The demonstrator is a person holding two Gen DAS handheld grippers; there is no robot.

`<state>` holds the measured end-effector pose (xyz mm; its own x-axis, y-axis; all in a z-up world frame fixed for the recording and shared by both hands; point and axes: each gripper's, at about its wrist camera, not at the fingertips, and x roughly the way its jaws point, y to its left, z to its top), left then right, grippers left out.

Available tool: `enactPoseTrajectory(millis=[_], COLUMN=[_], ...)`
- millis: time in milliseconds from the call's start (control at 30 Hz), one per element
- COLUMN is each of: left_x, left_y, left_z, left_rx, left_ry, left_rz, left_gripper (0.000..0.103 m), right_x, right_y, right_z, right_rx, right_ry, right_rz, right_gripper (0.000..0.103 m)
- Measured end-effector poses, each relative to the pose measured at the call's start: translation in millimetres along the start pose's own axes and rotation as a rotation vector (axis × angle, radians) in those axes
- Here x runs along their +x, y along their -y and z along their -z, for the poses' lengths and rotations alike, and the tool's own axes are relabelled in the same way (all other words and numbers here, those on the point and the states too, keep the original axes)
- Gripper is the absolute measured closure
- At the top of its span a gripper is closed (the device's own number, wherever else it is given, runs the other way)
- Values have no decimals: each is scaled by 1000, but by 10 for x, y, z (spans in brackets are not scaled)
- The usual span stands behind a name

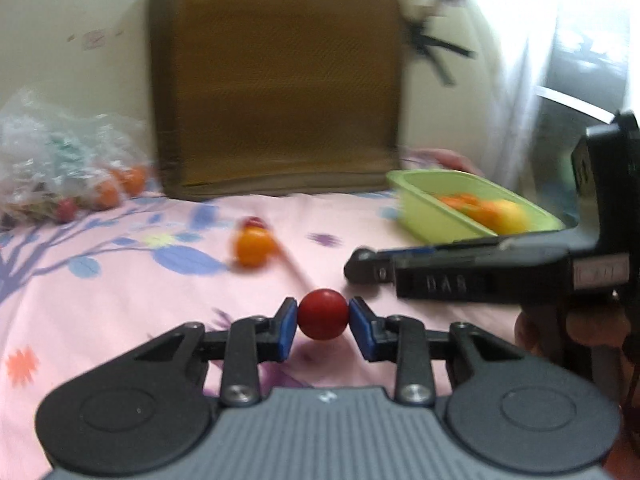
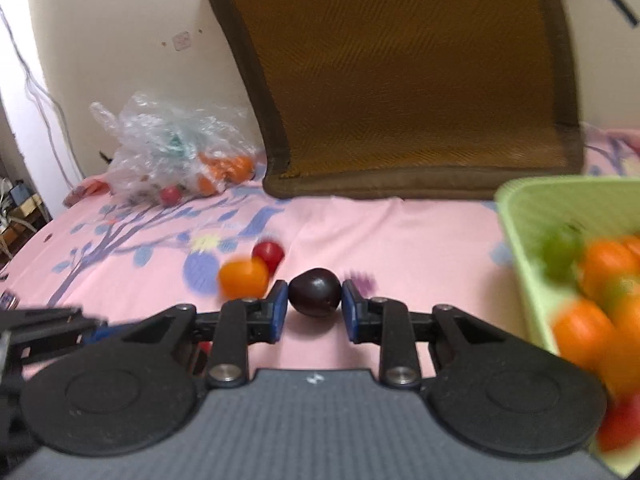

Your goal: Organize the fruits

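Left tongs (image 1: 323,320) are clamped on a red fruit (image 1: 322,314), right tongs (image 2: 314,294) on a dark plum (image 2: 315,291), both just above the bed (image 1: 100,300). Pick-up is judged done; each fruit is next to be carried into the green basket (image 2: 516,216), where oranges (image 2: 608,264) are already gathered.

Two grippers: left gripper (image 1: 323,316), right gripper (image 2: 315,299). One red fruit (image 1: 323,314) between the left blue pads; one dark plum (image 2: 315,292) between the right ones. Ahead of both, one orange fruit (image 2: 243,278) and one small red fruit (image 2: 269,254). One green basket (image 2: 532,216) off to the right, one plastic bag (image 2: 168,140) far left, one brown cushion (image 2: 400,80) behind. Fruits in basket and bag too blurred for counting.
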<state>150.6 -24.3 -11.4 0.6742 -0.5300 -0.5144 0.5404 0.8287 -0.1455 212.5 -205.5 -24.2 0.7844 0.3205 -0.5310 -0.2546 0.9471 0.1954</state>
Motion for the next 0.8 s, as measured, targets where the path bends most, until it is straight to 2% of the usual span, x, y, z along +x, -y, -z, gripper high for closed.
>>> enactPoseTrajectory(millis=[167, 300, 467, 733, 800], left_x=[-303, -341, -346, -364, -356], left_y=[489, 757, 863, 890, 887], left_z=[253, 448, 554, 615, 612], left_rx=[69, 98, 138, 130, 126], left_ry=[7, -35, -38, -49, -48], left_rz=[133, 179, 125, 84, 79], left_gripper=[74, 74, 71, 59, 59], right_x=[-795, -1375, -1730, -1751, -1740], right_y=[-4, -51, -201, -241, -239], right_z=[529, 942, 1271, 1413, 1423], right_rx=[-32, -54, -109, -115, -110], right_ry=[16, 45, 69, 110, 119], right_rz=[43, 106, 168, 172, 171], right_gripper=[71, 71, 71, 70, 70])
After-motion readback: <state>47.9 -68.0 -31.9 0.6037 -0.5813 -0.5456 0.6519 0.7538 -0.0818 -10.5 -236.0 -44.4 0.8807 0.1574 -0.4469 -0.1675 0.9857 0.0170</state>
